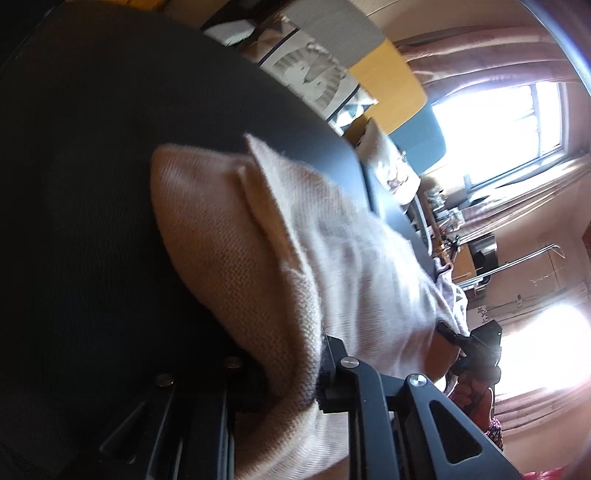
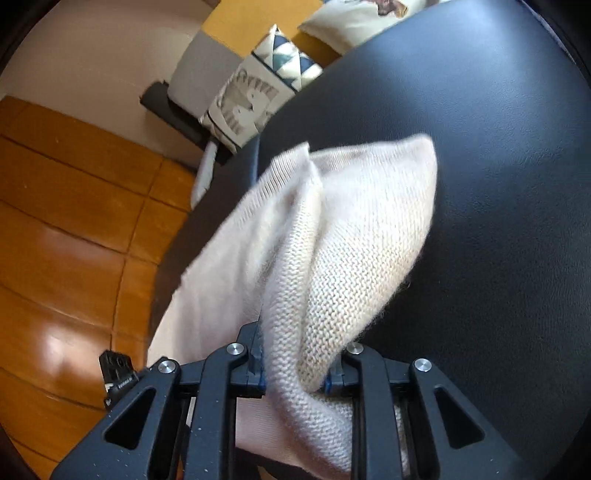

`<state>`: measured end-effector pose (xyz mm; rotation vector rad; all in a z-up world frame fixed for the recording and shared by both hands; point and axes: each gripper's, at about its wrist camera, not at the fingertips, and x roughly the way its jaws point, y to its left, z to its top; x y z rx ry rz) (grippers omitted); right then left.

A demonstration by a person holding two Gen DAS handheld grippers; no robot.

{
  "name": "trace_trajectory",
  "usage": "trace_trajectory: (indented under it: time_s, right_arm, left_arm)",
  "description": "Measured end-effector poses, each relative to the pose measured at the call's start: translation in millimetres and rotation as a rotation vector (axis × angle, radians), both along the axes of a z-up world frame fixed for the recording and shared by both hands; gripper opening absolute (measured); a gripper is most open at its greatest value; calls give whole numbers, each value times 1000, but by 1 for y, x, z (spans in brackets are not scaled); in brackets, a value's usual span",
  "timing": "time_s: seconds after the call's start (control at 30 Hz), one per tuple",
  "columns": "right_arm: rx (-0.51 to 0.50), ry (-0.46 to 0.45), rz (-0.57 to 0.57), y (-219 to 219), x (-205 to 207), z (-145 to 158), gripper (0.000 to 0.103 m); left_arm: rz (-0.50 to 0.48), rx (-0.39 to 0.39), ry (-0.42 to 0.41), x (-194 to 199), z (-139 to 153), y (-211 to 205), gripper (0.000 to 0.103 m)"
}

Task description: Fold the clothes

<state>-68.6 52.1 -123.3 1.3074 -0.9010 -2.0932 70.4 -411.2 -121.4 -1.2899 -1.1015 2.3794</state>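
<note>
**Cream knit garment, held at two points over black leather surface**

Item 1. Knit sweater (image 2: 332, 258), cream to pale beige, fine ribbed weave. Bunched in loose folds, part raised off the surface and part trailing on it. A fold edge stands up as a ridge in the left wrist view (image 1: 258, 229). Motion blur softens its far edges in both views.

Item 2. Right gripper (image 2: 297, 373), black with blue pads. Fingers narrow, pinched on a thick gather of the sweater; the knit bulges out above and below the pads.

Item 3. Left gripper (image 1: 284, 373), black. Fingers narrow, closed on a fold of the sweater, which drapes over and between them. The left finger is in deep shadow.

Item 4. Black leather surface (image 2: 498, 166), smooth, lightly grained, under the sweater and filling much of both views.

Item 5. Patterned cushion (image 2: 255, 96), white with grey and blue triangles, just past the far edge of the leather surface. A second, pale cushion (image 2: 354, 22) sits beside it.

Item 6. Wooden floor (image 2: 66, 229), orange-brown, glossy, to the left in the right wrist view.

Item 7. Window (image 1: 506, 125), bright, with pink curtains (image 1: 480, 51) on either side.
</note>
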Motion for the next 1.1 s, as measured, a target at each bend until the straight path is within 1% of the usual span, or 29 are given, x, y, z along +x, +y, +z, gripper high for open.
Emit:
trace_trajectory:
  time_s: [0.07,0.17,0.3,0.5,0.77,0.93,1.1]
  right_arm:
    - [-43,19,3,-3,0,10,21]
    - [-108,35,11,-15,-4,24,21]
    - [-175,49,20,-24,-9,41,21]
    - [-184,98,50,-35,-15,70,21]
    - [-234,140,111,-50,-17,106,21]
    - [-262,172,163,-72,-18,134,21]
    - [-268,216,227,-102,-22,166,21]
  left_arm:
    - [-1,10,35,3,11,3,17]
    - [-16,6,79,2,29,10,17]
    - [-30,18,124,-1,49,18,17]
    - [-50,1,187,-6,79,25,17]
    - [-67,11,260,-4,115,25,17]
    - [-61,-2,304,1,141,18,17]
    - [-38,-27,360,13,170,6,17]
